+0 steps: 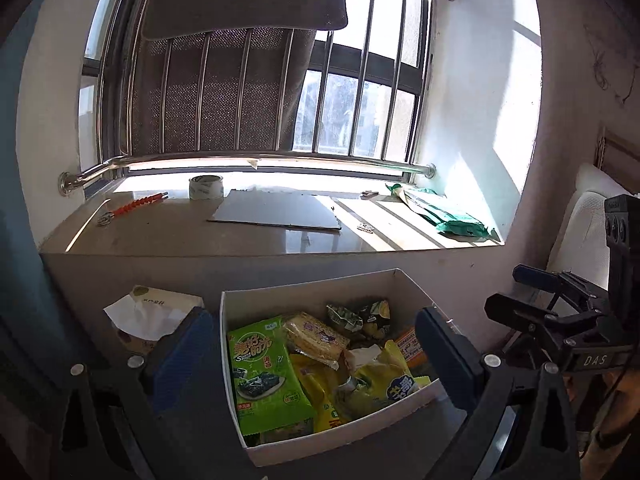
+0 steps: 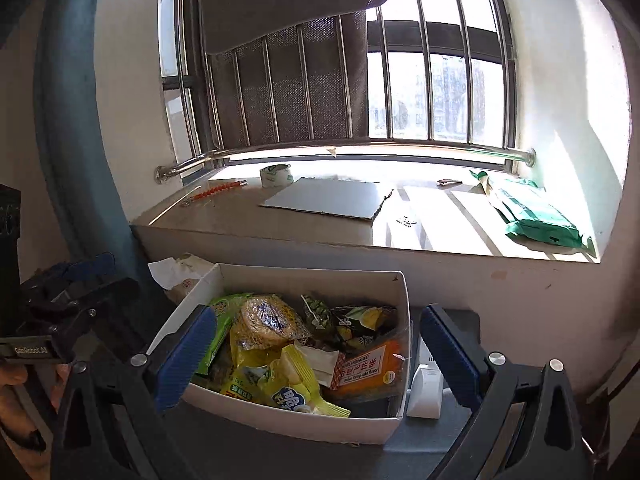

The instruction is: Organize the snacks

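White snack box (image 1: 320, 292), packets heaped inside, is seen ahead of and below both claws, left gripper (image 1: 316, 356) and right gripper (image 2: 316, 356), each spread wide and empty.

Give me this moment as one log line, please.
left claw: open, empty | right claw: open, empty | snacks: in white box | windowsill: green packet

White box (image 1: 236, 304), green seaweed packet (image 1: 264, 372), yellow bags (image 2: 276, 384), orange packet (image 2: 372, 364), blue ribbed pads (image 2: 188, 356), orange-beaded tool (image 1: 138, 203).
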The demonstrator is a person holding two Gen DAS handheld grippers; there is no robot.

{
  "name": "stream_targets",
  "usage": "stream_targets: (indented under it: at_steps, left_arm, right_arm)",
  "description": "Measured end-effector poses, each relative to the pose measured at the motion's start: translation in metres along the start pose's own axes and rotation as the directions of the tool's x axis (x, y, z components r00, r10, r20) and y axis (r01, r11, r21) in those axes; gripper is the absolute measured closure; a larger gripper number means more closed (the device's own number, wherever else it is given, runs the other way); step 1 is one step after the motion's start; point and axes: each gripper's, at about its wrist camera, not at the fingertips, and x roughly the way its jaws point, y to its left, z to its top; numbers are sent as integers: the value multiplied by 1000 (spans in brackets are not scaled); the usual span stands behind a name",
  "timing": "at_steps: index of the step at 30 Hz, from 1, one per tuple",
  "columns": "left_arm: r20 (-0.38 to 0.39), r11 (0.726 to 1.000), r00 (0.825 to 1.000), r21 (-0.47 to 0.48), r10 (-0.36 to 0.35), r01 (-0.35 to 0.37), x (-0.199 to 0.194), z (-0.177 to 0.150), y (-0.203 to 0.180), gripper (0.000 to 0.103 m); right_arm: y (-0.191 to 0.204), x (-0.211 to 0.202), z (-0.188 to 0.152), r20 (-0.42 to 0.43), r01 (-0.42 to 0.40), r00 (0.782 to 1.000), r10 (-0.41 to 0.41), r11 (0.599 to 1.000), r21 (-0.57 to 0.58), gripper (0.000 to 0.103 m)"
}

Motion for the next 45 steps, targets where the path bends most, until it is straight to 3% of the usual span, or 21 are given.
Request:
stream_targets:
  at_steps: [3, 6, 9, 16, 23, 45]
  left_arm:
    - [21, 999, 1000, -32, -13, 14, -30, -10, 1, 0]
    - [13, 1000, 1000, -2, 13, -13, -57, -25, -9, 0]
    - [14, 999, 999, 25, 36, -37, -84, -45, -20, 0]
    - [-87, 995, 992, 17, 97, -95, -120, -100, -28, 0]
    - [-125, 992, 984, 15, 126, -125, -135, -132, -40, 0]
    - [-133, 993, 984, 34, 118, -115, -136, -131, -44, 0]
  right_arm:
    - [20, -30, -10, 28, -19, 999, 20, 999, -26, 0]
    - [30, -39, -28, -32, -92, 995, 92, 996, -8, 0]
    - [39, -56, -52, -32, -140, 990, 141, 990, 14, 0]
    - [59, -95, -106, -33, -101, 994, 101, 995, 12, 0]
    - [68, -118, -148, -97, -81, 991, 88, 994, 66, 0]
    - [71, -135, -143, -60, -86, 994, 90, 994, 65, 0]
